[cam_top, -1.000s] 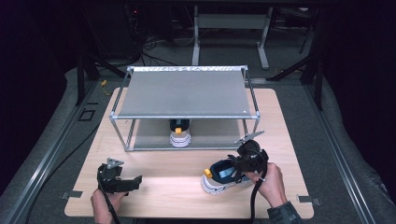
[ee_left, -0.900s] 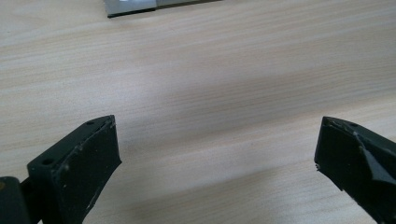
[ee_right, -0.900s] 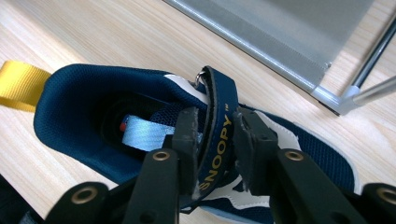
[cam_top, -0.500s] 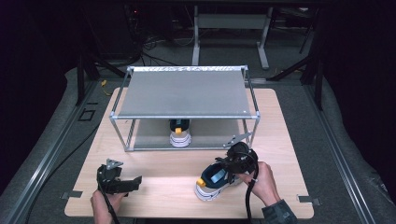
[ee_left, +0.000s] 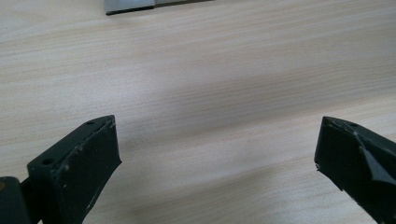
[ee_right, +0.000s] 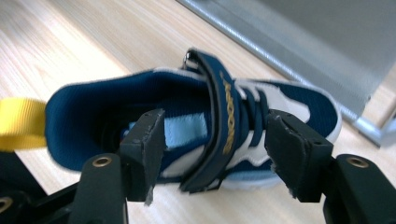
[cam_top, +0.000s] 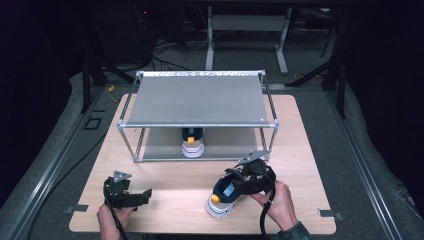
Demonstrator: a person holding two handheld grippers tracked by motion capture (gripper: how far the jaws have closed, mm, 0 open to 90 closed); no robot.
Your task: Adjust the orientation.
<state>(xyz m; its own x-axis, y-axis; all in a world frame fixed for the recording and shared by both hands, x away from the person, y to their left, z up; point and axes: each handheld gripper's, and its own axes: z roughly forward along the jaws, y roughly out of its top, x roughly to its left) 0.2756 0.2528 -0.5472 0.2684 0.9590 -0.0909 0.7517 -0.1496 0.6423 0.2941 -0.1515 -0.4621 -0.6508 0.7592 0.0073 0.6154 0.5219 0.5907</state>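
My right gripper (ee_right: 212, 149) straddles the shoe (cam_top: 227, 192), jaws apart across its strap, toe toward the rack (cam_top: 200, 125); left gripper (cam_top: 131, 196) gapes empty.

A small navy-and-white sneaker (cam_top: 223, 196) with a yellow heel tab is lying on the wooden table's near side. A matching sneaker (cam_top: 192, 142) is standing under the metal-framed shelf.

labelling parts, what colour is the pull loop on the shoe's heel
Yellow; the pull loop shows best in the right gripper view.
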